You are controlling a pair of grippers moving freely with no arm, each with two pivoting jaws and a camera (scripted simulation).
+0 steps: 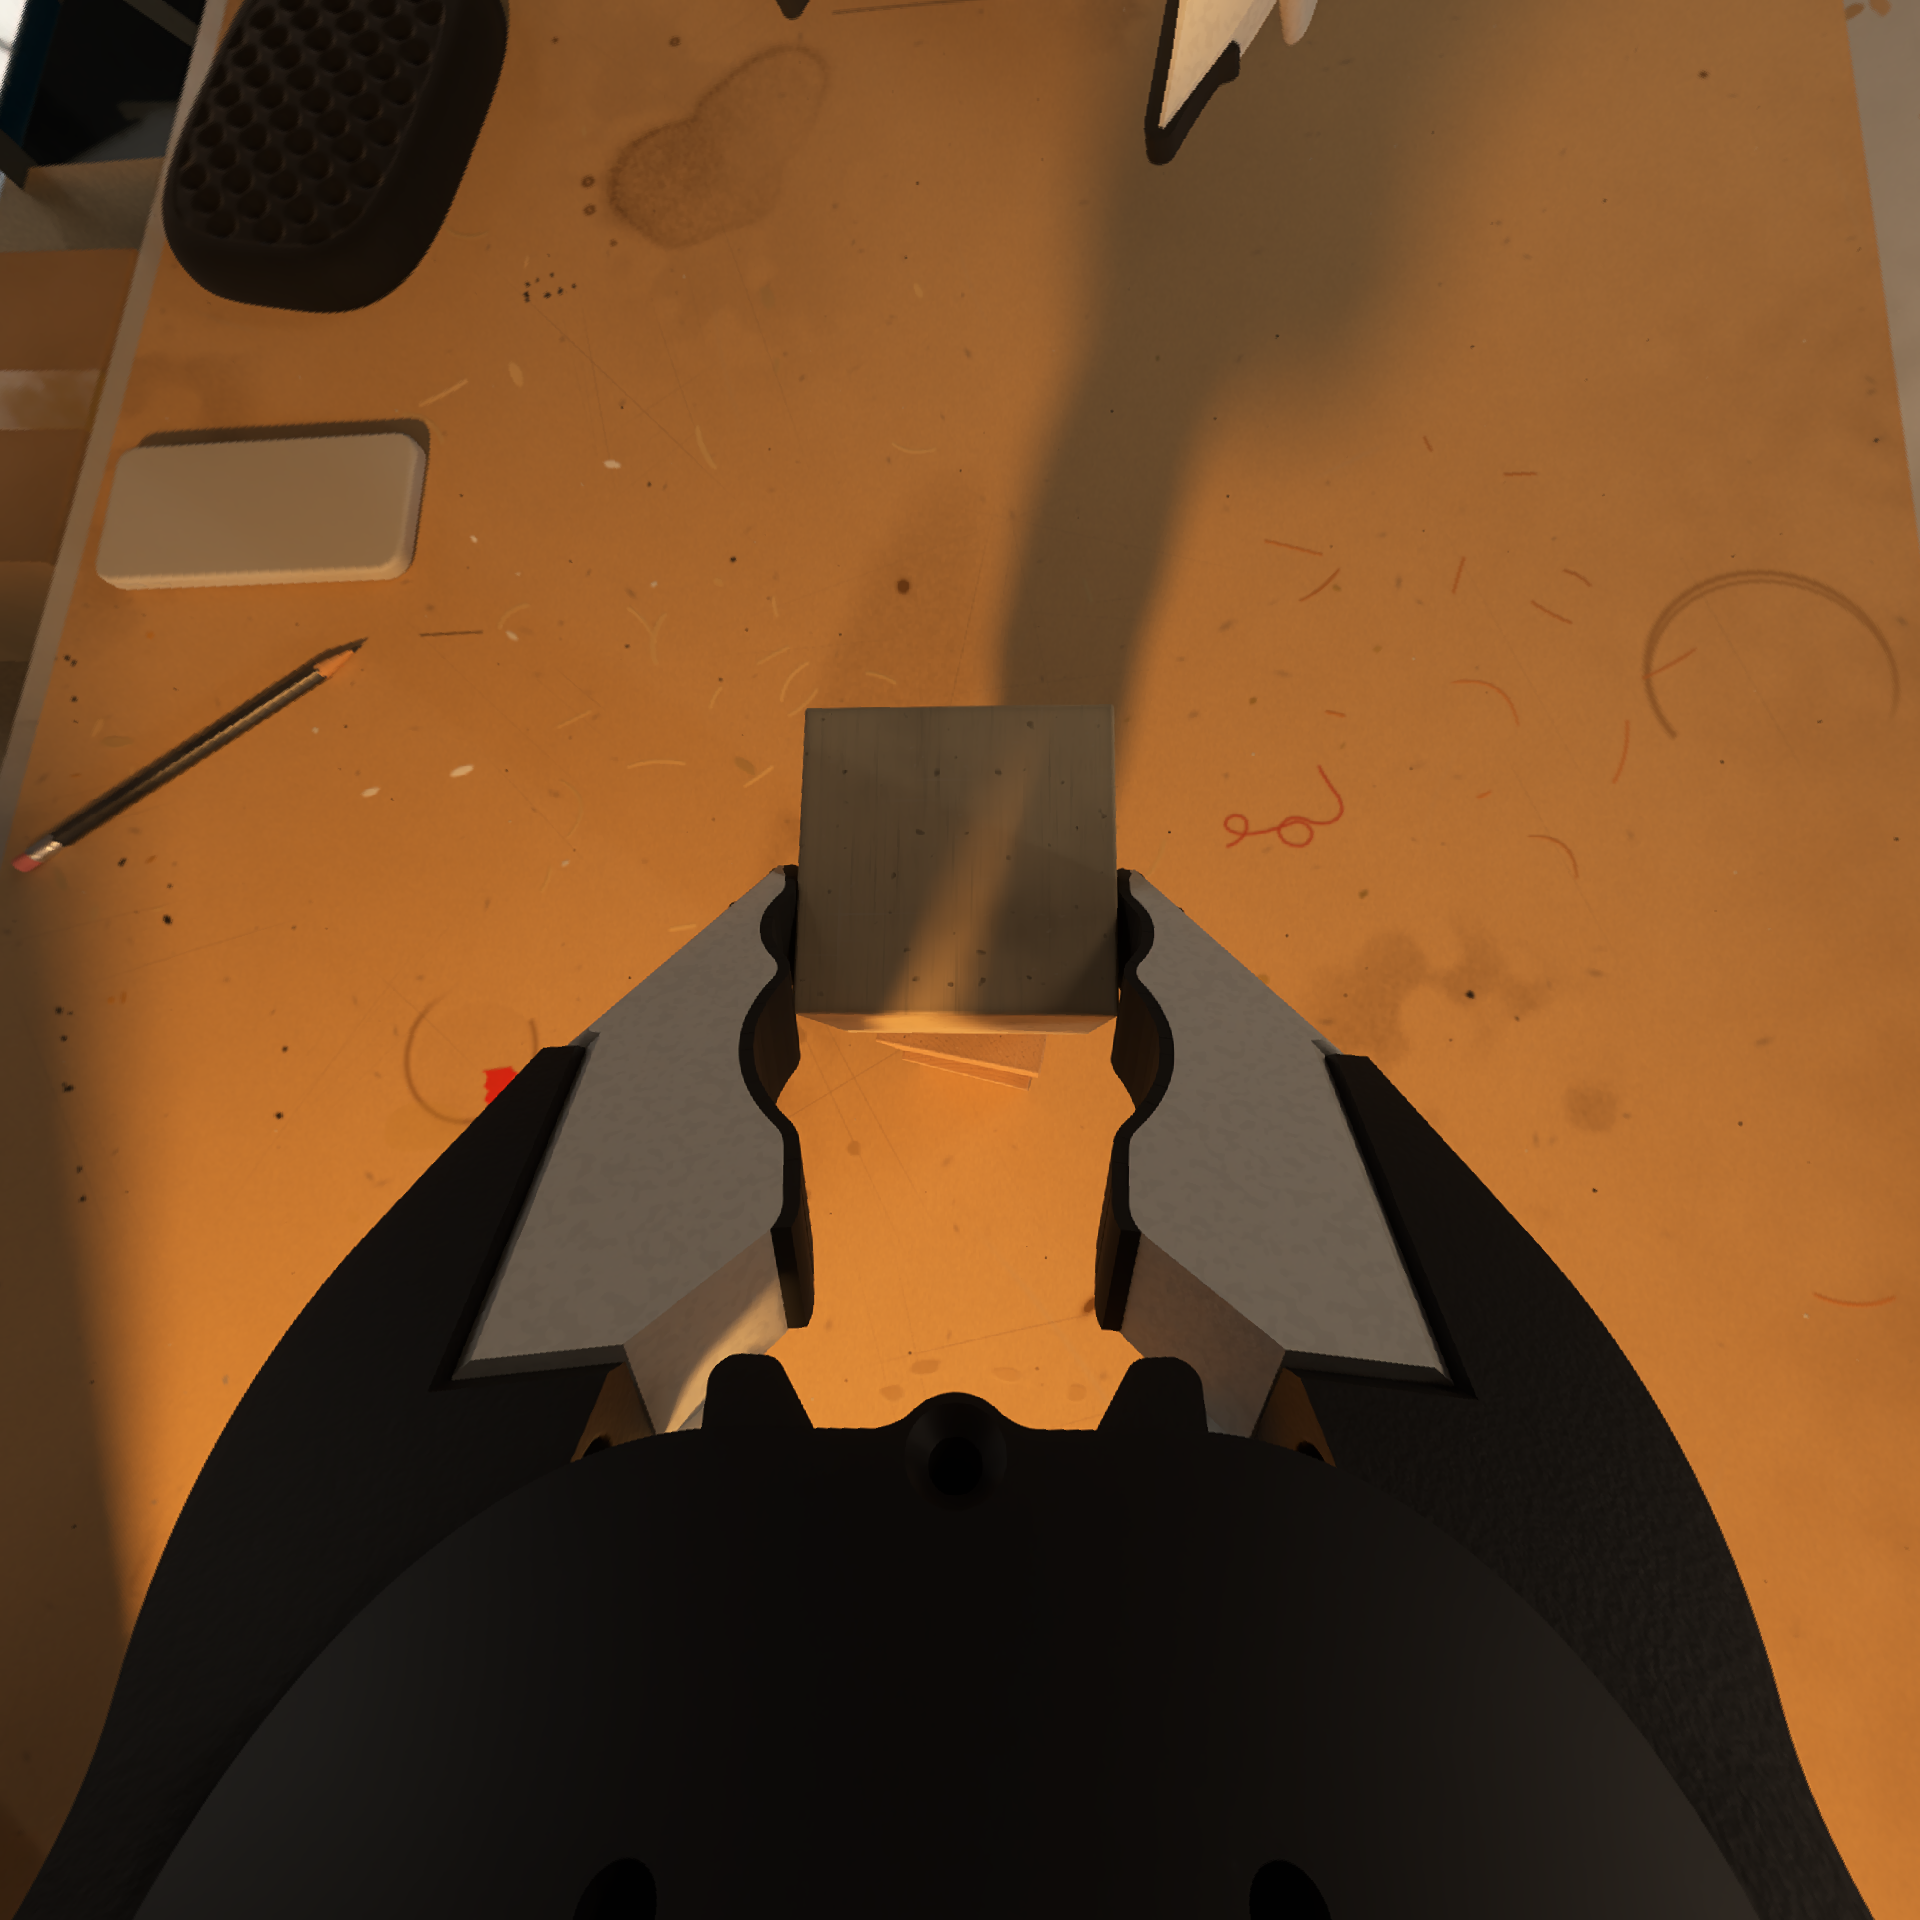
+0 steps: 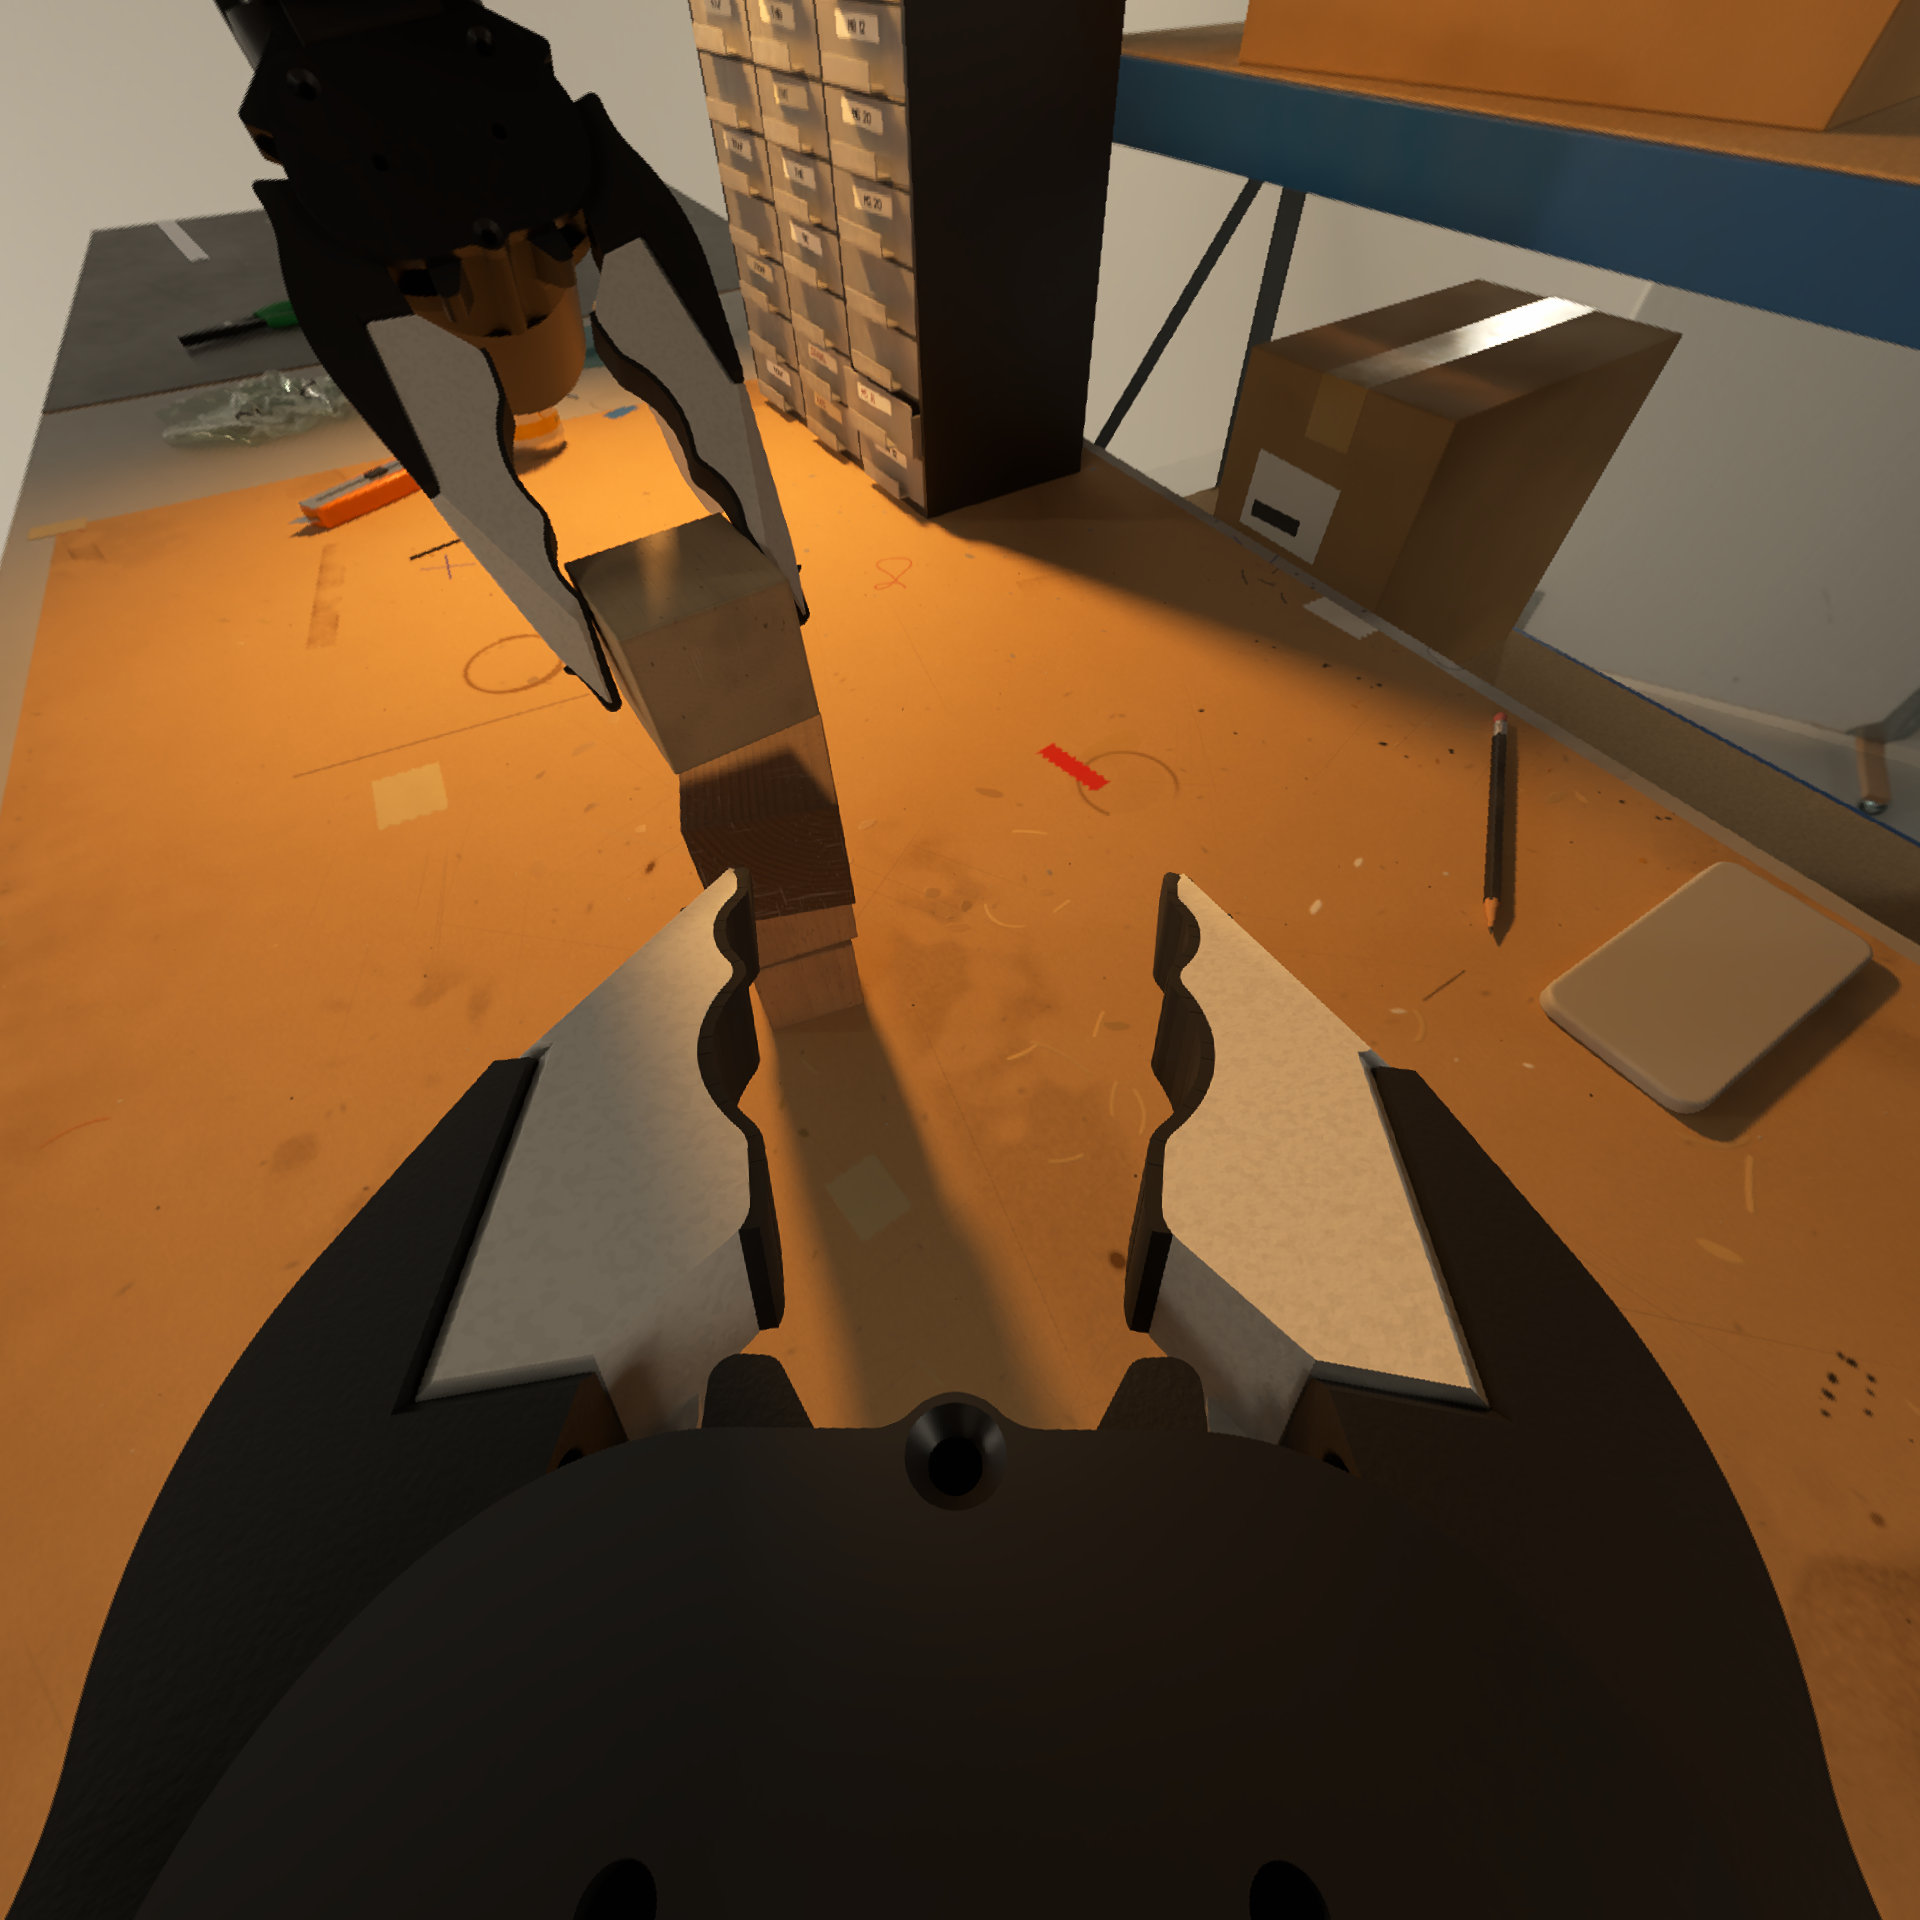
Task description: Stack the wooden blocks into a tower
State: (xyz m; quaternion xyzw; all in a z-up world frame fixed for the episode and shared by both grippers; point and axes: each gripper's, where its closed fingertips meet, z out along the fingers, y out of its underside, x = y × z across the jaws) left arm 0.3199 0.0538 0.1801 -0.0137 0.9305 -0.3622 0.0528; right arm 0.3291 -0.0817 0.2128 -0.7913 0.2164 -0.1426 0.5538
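Note:
My left gripper (image 1: pixel 956 883) is shut on a pale wooden block (image 1: pixel 956 862), seen from above with a fingertip on each side. In the right wrist view the left gripper (image 2: pixel 696 644) holds this pale block (image 2: pixel 717 665) on top of a tower. Under it are a dark brown block (image 2: pixel 774 821) and two lighter blocks (image 2: pixel 808 961) on the orange table (image 2: pixel 312 1039). The pale block seems to rest on the dark one. My right gripper (image 2: pixel 956 894) is open and empty, low beside the tower's base, its left fingertip just in front of the lower blocks.
A black honeycomb pad (image 1: pixel 312 145), a white pad (image 1: pixel 260 509) and a pencil (image 1: pixel 187 758) lie to the left in the left wrist view. A drawer cabinet (image 2: pixel 883 239), a cardboard box (image 2: pixel 1434 447), an orange knife (image 2: pixel 358 494) and red tape (image 2: pixel 1073 767) are beyond the tower.

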